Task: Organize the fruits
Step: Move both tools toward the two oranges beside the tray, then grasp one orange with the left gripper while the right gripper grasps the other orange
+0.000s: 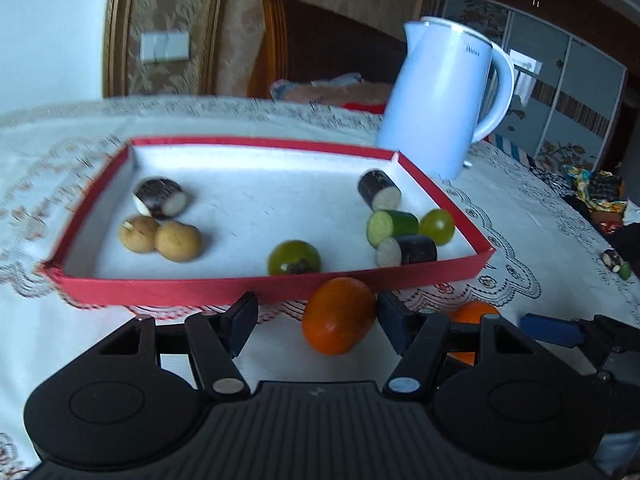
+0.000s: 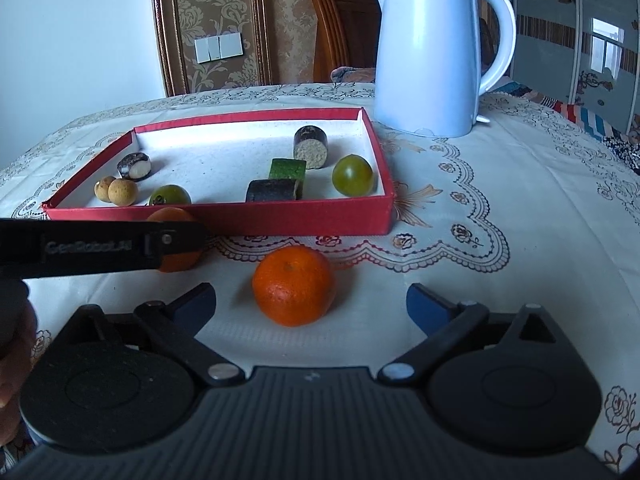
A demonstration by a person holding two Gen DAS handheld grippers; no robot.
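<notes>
A red tray (image 1: 160, 292) with a white floor holds two longans (image 1: 160, 238), two green round fruits, a cucumber piece (image 1: 390, 226) and three dark cut pieces. Just in front of it an orange (image 1: 338, 316) lies on the cloth between the jaws of my left gripper (image 1: 318, 320). A gap shows on the orange's left side, so the gripper is open. A second orange (image 2: 294, 286) sits on the cloth ahead of my right gripper (image 2: 312, 304), whose jaws stand wide open and apart from it. In the right wrist view the left gripper's finger (image 2: 120, 248) crosses the first orange (image 2: 176, 240).
A pale blue kettle (image 2: 428, 52) stands behind the tray's right corner (image 2: 366, 114). A loose dark and green piece (image 1: 614, 262) lies on the lace tablecloth far right. A wooden chair back (image 2: 340, 28) rises behind the table.
</notes>
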